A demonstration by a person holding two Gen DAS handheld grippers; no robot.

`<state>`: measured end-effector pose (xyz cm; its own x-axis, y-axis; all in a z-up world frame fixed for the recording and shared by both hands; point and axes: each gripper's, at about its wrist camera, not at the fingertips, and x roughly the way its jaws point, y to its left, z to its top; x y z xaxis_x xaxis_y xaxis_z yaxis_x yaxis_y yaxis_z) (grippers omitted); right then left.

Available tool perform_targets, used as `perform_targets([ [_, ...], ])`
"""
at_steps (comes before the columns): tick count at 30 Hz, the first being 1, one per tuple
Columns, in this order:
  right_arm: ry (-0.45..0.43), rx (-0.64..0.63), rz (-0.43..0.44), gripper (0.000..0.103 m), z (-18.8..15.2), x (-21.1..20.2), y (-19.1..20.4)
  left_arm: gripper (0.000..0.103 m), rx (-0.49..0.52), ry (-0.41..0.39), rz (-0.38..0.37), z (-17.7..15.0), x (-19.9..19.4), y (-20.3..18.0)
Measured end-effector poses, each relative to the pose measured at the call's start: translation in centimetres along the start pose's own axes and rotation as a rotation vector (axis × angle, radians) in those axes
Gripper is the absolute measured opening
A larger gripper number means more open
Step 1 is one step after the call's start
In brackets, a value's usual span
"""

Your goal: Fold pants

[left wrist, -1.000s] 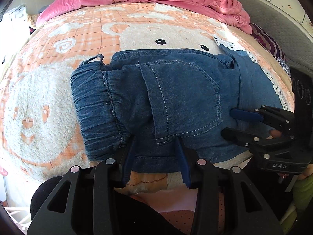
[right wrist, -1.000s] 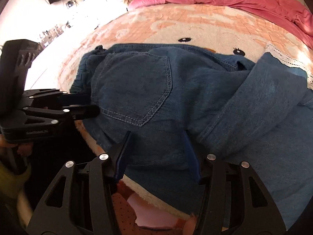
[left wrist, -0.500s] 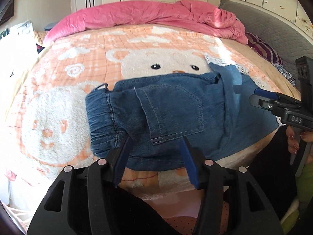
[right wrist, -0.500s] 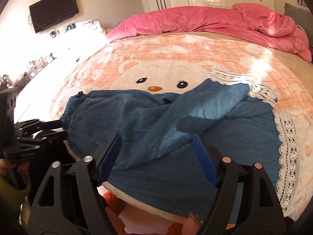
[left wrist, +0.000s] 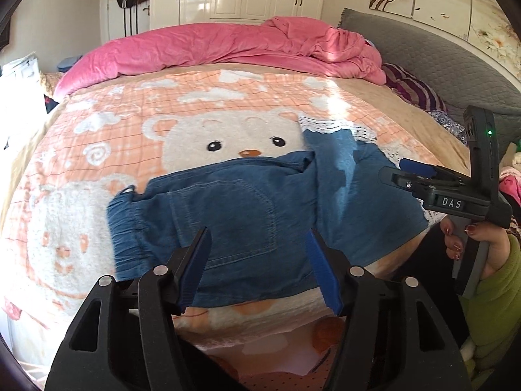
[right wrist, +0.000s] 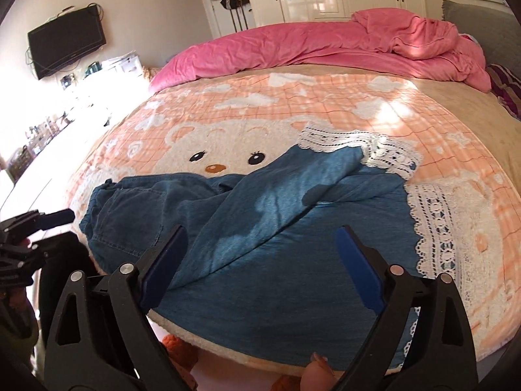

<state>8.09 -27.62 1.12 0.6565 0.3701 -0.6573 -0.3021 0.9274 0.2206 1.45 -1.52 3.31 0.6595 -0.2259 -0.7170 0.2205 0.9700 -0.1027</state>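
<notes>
One bed (left wrist: 358, 97) fills most of both views, and it is covered by a peach bear-print blanket (left wrist: 136, 123), with a pink duvet (right wrist: 293, 49) bunched along the far side. On the near part of the blanket the denim pants (left wrist: 254, 215) are laid — waistband toward the left, one leg (right wrist: 276, 195) thrown diagonally over the rest, the lace-trimmed hems (right wrist: 433, 228) spread to the right.

The pants are judged to be soft, limp and fairly light; the denim should drape and crease rather than hold a shape, and it should not slip easily on the fleecy blanket. The gathered elastic waistband (left wrist: 123, 228) and the stitched hems are judged the firmest places to be gripped, since a pinch in mid-cloth would lift only one layer.

The left gripper (left wrist: 260, 264) is held above the seat of the pants with its jaws apart, having just been opening — nothing is pinched between the blue pads (left wrist: 198, 260). The right gripper (right wrist: 260, 270) is spread wider over the lower leg, likewise just widened and empty, with the cloth seen untouched beneath it.
</notes>
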Motion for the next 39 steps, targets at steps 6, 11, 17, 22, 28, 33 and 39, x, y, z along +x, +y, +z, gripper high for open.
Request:
perform_targets([
  [6, -0.026, 0.018, -0.068, 0.088, 0.4, -0.5, -2.0, 0.059, 0.006, 0.029, -0.051, 0.6, 2.5, -1.5],
  [11, -0.038, 0.032, -0.128, 0.089, 0.4, -0.3, -3.7, 0.059, 0.014, 0.062, -0.113, 1.2, 5.2, -2.8],
  [17, -0.017, 0.055, -0.180, 0.089, 0.2, 0.5, -5.8, 0.058, 0.018, 0.108, -0.193, 2.1, 8.4, -4.3],
  [22, -0.014, 0.047, -0.199, 0.089, 1.1, 0.6, -6.4, 0.055, 0.009, 0.166, -0.258, 2.6, 11.1, -5.2],
  [28, 0.002, 0.025, -0.170, 0.090, 3.9, 1.5, -6.0, 0.039, -0.073, 0.226, -0.288, 3.4, 14.4, -5.0],
  [33, 0.070, -0.040, -0.130, 0.091, 7.6, 5.1, -4.3, 0.024, -0.100, 0.176, -0.363, 3.3, 14.7, -5.4],
  [39, 0.215, -0.085, -0.142, 0.091, 11.2, 12.4, -2.7, 0.023, -0.105, 0.171, -0.494, 2.3, 15.1, -6.2],
])
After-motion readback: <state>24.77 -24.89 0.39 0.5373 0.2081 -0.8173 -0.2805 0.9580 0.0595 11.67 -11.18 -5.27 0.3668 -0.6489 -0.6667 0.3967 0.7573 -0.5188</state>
